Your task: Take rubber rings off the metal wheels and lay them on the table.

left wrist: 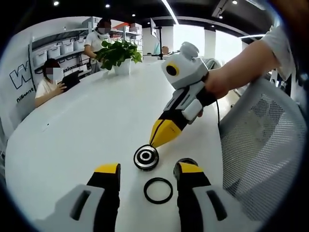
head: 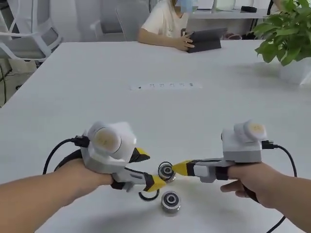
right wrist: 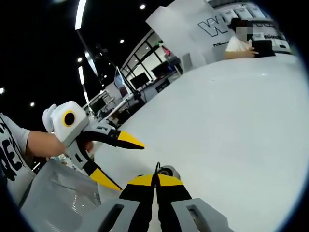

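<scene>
My right gripper (head: 178,168) has its jaws together on a thin dark sliver. I take it for the edge of the far ring (right wrist: 156,169), the one on the far wheel (head: 166,171). My left gripper (head: 149,169) has its jaws apart and holds nothing. One tip stands on each side of the loose ring (left wrist: 145,190), which lies flat on the table (head: 155,111).

To peel this ring well, I judge the wheel must be held. Rubber stretches, and a wheel free on a smooth top would slide or roll after my pull. So I would close the left jaws on the wheel's metal sides (not on the rubber, or I pin what I mean to free). Then I would draw the right gripper up and away, so the ring rolls over the rim a little at a time. A pinch this thin may slip; if it does, I would bite deeper rather than tug harder. Once off, the ring goes down flat beside the loose ring, apart from both wheels.

Everything sits close to the table's near edge, about midway along it. By count there are two wheels: the far one at my right tips, and the near wheel (head: 170,201) just toward the edge. One ring is laid down and one is in my pinch. Whether the near wheel wears a ring I cannot tell.
</scene>
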Demonstrator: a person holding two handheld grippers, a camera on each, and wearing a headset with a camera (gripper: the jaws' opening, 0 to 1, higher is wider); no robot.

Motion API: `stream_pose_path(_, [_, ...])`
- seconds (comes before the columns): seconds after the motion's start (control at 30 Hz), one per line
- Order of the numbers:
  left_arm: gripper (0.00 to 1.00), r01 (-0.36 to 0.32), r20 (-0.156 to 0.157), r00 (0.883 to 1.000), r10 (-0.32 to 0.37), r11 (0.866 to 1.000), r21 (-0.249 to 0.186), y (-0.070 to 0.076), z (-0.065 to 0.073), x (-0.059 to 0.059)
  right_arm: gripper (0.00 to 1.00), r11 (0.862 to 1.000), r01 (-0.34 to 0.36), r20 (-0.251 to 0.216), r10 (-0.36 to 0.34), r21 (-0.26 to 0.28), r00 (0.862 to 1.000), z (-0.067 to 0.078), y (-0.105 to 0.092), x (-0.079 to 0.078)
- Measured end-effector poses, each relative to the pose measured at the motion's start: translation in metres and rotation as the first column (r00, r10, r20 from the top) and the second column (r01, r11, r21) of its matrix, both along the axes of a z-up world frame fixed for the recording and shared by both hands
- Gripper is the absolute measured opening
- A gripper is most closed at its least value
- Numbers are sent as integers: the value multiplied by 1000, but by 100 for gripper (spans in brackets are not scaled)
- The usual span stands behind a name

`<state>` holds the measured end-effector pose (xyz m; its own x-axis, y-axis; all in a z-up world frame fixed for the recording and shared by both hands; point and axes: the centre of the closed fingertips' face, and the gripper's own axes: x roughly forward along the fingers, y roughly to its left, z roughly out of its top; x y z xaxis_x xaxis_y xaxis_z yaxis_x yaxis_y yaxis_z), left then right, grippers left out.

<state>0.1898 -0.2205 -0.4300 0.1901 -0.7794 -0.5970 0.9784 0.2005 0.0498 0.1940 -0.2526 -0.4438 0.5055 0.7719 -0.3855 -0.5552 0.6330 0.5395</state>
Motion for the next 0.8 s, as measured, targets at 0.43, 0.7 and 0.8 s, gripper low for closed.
stream_pose_path(0.43, [54,8,2,1000,-8,1000,-27,18,13,-10,0,1000,-10,8,10,23,1000,11,6,-3])
stream_pose_path(0.7, [61,15,1,1000,-15,999,-51,25,22,-20,0,999,-29,9,29,31,1000,16,13,-8])
stream_pose_path(0.8, [63,16,-1,1000,-16,998,-61,28,25,-22,0,999,-39,8,39,35,999,18,17,-10])
